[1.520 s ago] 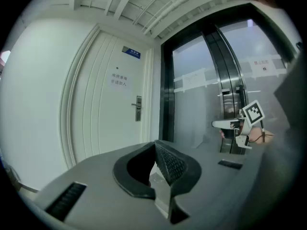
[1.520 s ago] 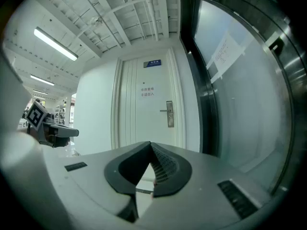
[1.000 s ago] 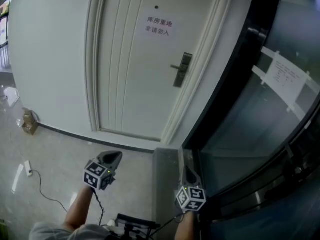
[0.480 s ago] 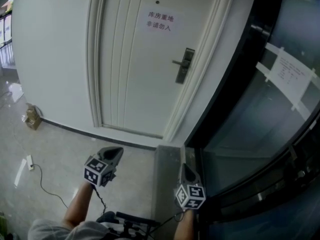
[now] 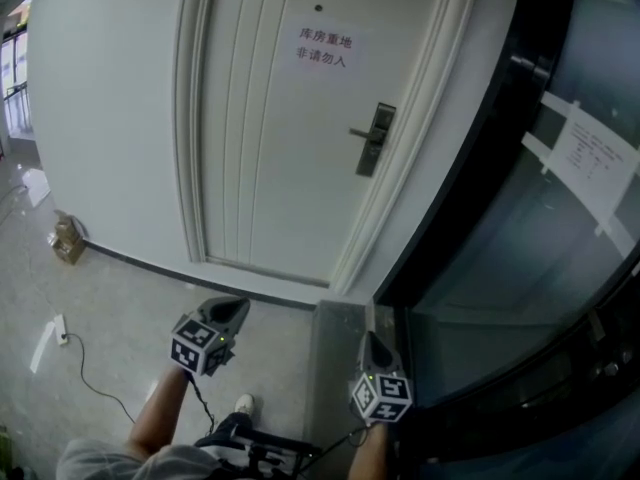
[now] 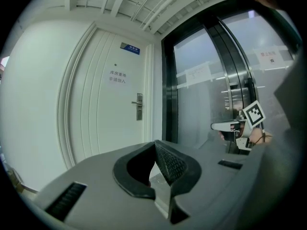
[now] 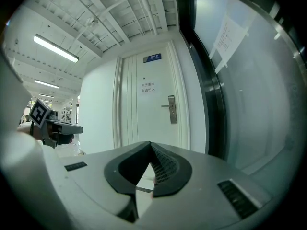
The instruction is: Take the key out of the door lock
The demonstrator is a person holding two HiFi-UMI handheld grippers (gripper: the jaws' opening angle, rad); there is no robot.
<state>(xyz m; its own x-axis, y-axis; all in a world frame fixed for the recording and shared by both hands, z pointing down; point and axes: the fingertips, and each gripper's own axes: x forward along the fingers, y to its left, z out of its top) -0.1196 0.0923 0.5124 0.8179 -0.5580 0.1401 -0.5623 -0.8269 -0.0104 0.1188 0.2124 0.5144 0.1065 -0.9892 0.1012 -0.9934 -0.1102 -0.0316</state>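
Observation:
The white door (image 5: 280, 138) stands shut ahead, with a metal lock plate and lever handle (image 5: 374, 138) on its right side. No key can be made out at this distance. The lock plate (image 6: 139, 106) also shows far off in the left gripper view, and the same lock plate (image 7: 171, 109) in the right gripper view. My left gripper (image 5: 240, 304) is held low over the floor, well short of the door, jaws together and empty. My right gripper (image 5: 370, 336) hangs beside the dark frame, shut and empty too. Both point toward the door.
A paper sign (image 5: 322, 47) is stuck on the door. A dark-framed glass wall (image 5: 520, 228) with a taped notice (image 5: 590, 158) runs along the right. A cardboard box (image 5: 67, 238) and a power strip with cable (image 5: 60, 330) lie on the floor at left.
The door and lock have drawn slightly nearer and shifted right in the head view as both grippers advance toward it. A shoe has come into view at the bottom.

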